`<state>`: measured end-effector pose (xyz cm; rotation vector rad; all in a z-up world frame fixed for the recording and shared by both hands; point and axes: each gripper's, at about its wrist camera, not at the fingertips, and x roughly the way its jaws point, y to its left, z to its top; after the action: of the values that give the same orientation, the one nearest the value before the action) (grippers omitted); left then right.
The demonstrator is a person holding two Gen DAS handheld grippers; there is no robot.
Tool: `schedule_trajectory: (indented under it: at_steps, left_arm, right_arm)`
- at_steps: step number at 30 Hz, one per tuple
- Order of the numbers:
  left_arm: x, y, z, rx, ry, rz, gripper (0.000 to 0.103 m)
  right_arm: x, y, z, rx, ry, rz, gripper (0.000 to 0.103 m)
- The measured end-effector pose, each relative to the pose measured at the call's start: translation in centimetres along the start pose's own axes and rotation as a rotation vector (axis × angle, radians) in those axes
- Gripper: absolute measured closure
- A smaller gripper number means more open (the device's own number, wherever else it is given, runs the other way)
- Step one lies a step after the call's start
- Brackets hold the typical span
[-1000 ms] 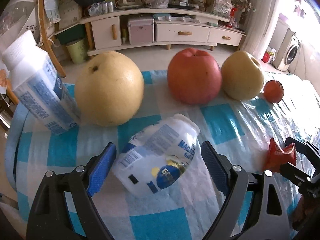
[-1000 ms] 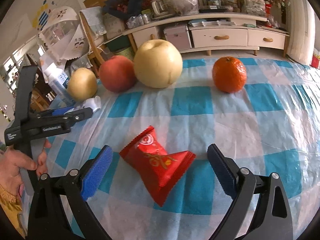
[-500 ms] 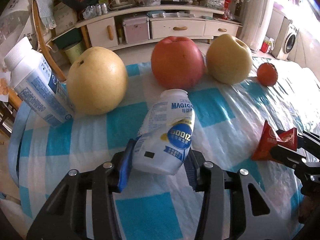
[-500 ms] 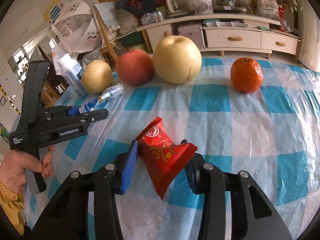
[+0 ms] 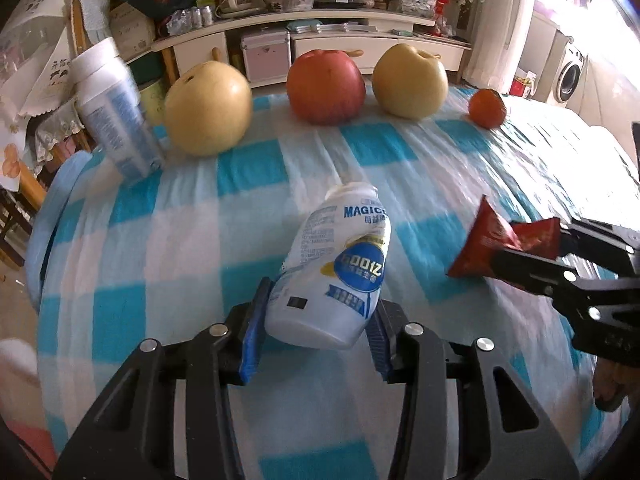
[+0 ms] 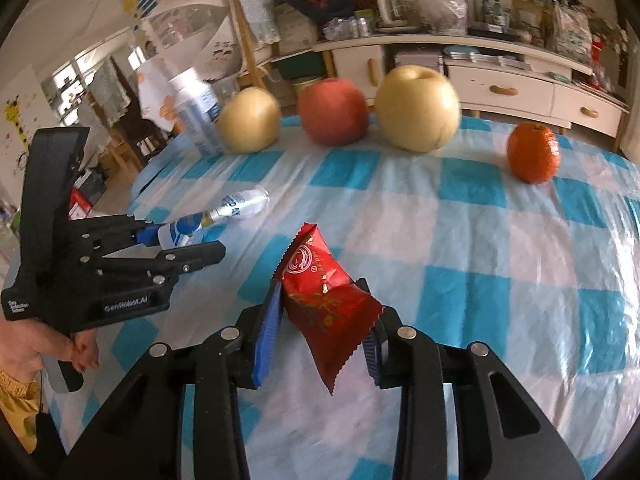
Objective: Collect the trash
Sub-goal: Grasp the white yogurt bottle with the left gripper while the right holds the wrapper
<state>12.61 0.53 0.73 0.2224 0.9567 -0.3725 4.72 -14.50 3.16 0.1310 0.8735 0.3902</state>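
Note:
My left gripper (image 5: 316,332) is shut on a white and blue plastic drink bottle (image 5: 336,272) and holds it above the checked tablecloth (image 5: 168,240). The bottle also shows in the right wrist view (image 6: 216,216). My right gripper (image 6: 320,336) is shut on a red snack wrapper (image 6: 324,300) and holds it lifted off the cloth. The wrapper shows at the right of the left wrist view (image 5: 496,240).
A second white bottle (image 5: 112,116) stands at the table's far left. Two yellow pears (image 5: 208,108) (image 5: 412,80), a red apple (image 5: 326,86) and an orange (image 5: 486,108) line the far edge. A cluttered cabinet (image 5: 304,36) stands beyond.
Both grippers closed from open, the left on the bottle and the right on the wrapper. Both have since lifted their items and drawn back from the fruit.

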Motion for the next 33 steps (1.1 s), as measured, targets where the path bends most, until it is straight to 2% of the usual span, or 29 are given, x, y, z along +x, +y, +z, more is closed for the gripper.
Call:
schedule_trajectory:
  at_steps: [11,17,23,27,29,31,33]
  left_arm:
    - [-5.0,0.6,-6.1,-0.062,-0.034,-0.003,0.058]
    - [-7.2,0.6,-9.1,-0.105,-0.034,-0.014,0.058]
    - [-8.6,-0.5,-12.9,-0.099,0.004,-0.02,0.058]
    - [-9.5,-1.2,-13.8,-0.081,-0.004,-0.043,0.037]
    - [-9.7,-1.1,-13.9,-0.085,-0.018,-0.059,0.033]
    - [-9.7,-0.9,-13.7,-0.095,-0.033,-0.072,0.024]
    - [-9.6,-1.1,-13.5,-0.1,-0.043,-0.094,0.022]
  right_arm:
    - [-1.8,4.3,-0.9,-0.059,-0.018,0.064,0.066]
    - [-2.4,6.0,-2.3,-0.054,0.015,0.102,0.066]
    - [-1.8,7.7,-3.8,-0.099,0.063,0.097,0.066]
    - [-1.8,8.1,-4.9,-0.104,0.079,0.086,0.066]
    - [-2.1,8.1,-5.4,-0.097,0.076,0.08,0.066]
    - [-2.5,8.0,-5.6,-0.091,0.071,0.07,0.066]
    - [-3.0,7.8,-6.0,-0.078,0.064,0.058,0.066]
